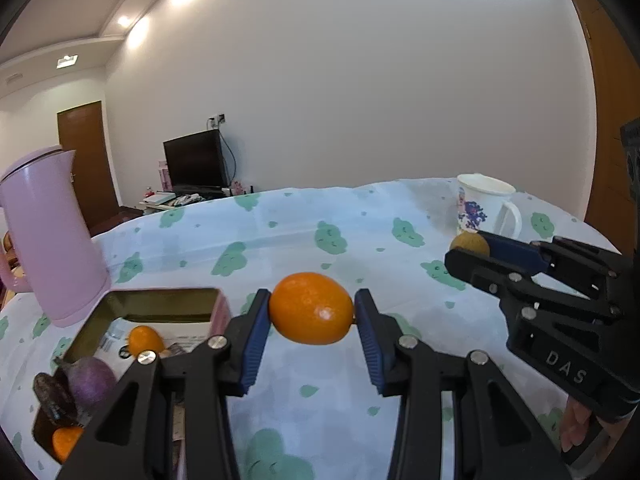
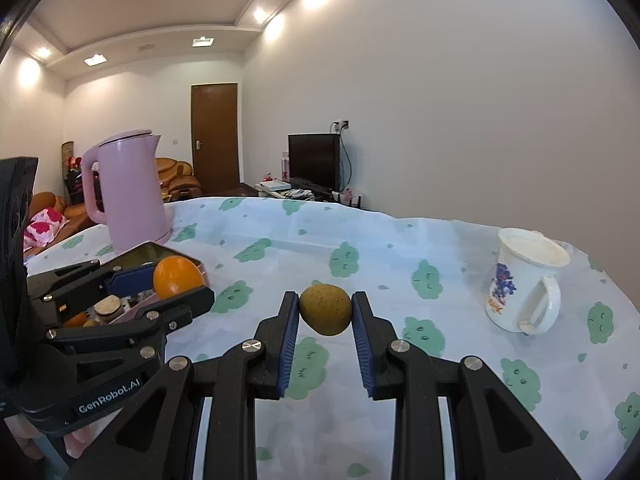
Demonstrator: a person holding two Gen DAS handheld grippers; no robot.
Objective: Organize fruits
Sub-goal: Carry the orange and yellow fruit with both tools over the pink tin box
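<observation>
At lower left of the left wrist view, an open pink tin half hidden behind the left gripper; inside, a small orange fruit, a purple fruit, a dark item too blurred to name and another orange piece cut off by the gripper body. In the right wrist view, most of the tin's contents masked by the left gripper, only scraps visible.

Between the left jaws, clenched from both sides, an orange, held clear above the cloth-covered counter, just right of the tin. Long axis roughly level, running from pad to pad, slightly tilted down to the right; a pale spot facing the camera.

Between the right jaws of the right gripper, likewise clenched, a brown-green kiwi-like fruit, held above the counter, well apart from the white mug. Broad end up, narrower end down, long axis near upright, leaning a little.

Behind the tin, a pink kettle, its base partly hidden by the tin rim. At far right of the left wrist view, fingers under the right gripper, cut off by the edge.
</observation>
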